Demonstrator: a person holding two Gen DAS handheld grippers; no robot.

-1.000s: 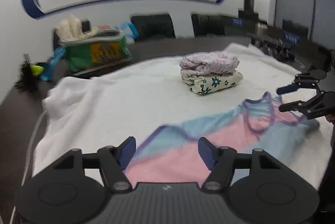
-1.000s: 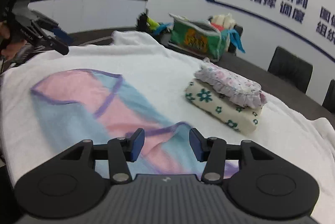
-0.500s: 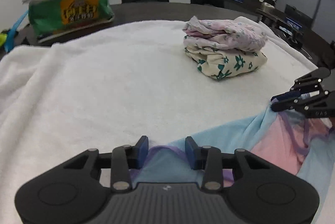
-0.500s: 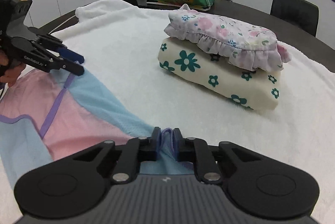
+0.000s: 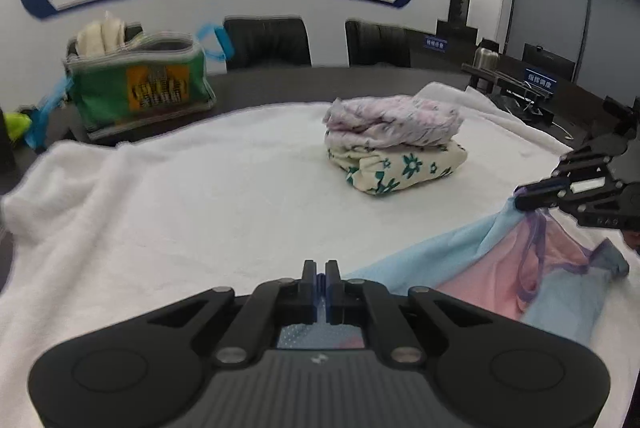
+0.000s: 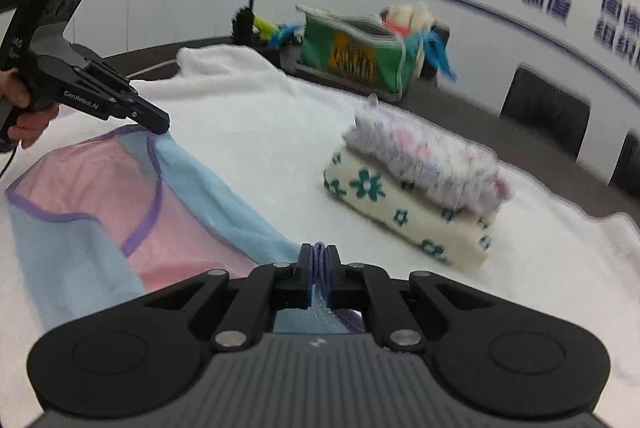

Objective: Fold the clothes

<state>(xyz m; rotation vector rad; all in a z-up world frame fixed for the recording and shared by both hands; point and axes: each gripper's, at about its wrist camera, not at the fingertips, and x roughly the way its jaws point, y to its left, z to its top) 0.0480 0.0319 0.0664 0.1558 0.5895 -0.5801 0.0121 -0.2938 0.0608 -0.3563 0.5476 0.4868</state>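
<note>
A pink and light blue garment (image 5: 500, 268) with purple trim lies spread on the white towel (image 5: 160, 208), its far edge pulled up between the two grippers. My left gripper (image 5: 320, 270) has its jaws closed tight on the light blue edge. In the right wrist view, the left gripper (image 6: 158, 126) pinches the far corner of the garment (image 6: 140, 196). My right gripper (image 6: 320, 254) is shut on a fold of purple trim. From the left wrist view, the right gripper (image 5: 520, 198) holds that corner lifted.
A stack of two folded floral clothes (image 5: 392, 152) sits on the towel beyond the garment. A green bag (image 5: 140, 92) stands on the dark table behind. Black chairs (image 5: 268, 42) line the far side. A person's hand (image 6: 24, 116) holds the left gripper's handle.
Both grippers went from open to shut, each taking hold of the garment's edge. The edge between them has risen off the towel.
</note>
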